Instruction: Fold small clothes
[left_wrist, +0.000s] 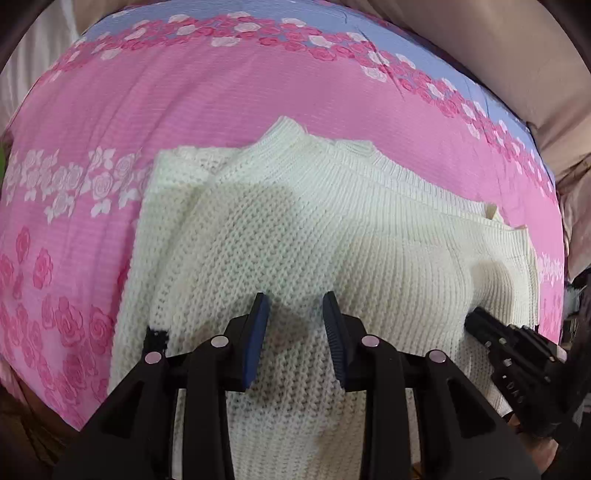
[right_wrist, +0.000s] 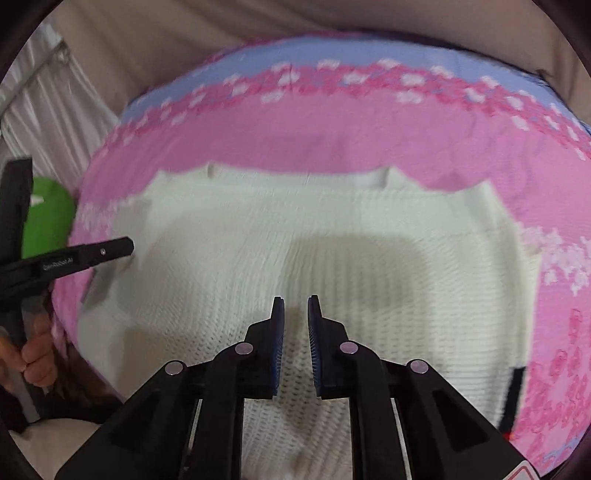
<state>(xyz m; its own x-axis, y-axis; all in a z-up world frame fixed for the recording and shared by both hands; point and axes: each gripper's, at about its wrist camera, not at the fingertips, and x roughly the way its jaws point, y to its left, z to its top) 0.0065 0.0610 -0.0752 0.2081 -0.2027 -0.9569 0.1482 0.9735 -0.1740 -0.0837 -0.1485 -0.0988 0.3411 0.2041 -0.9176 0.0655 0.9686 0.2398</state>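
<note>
Each fisheye sits just behind its own tool and looks steeply down along the fingers, close above the cream knit sweater (left_wrist: 295, 229) spread on the pink rose-print bedspread (left_wrist: 184, 96). Both views share that sweater and bedspread — the left wrist view catches the right tool (left_wrist: 476, 317) at its right edge, the right wrist view the left tool (right_wrist: 127, 246) at its left edge.

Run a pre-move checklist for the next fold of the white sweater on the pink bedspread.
1. Sweater lies flat on the bedspread: ok.
2. Left gripper empty, fingers apart above the knit: ok.
3. Right gripper empty, narrow gap showing: ok.
4. Layers on the sweater's left edge aligned: not ok, staggered.
5. Right wrist view sharp enough to aim: not ok, blurred.
6. Near hem visible: cannot tell.
</note>
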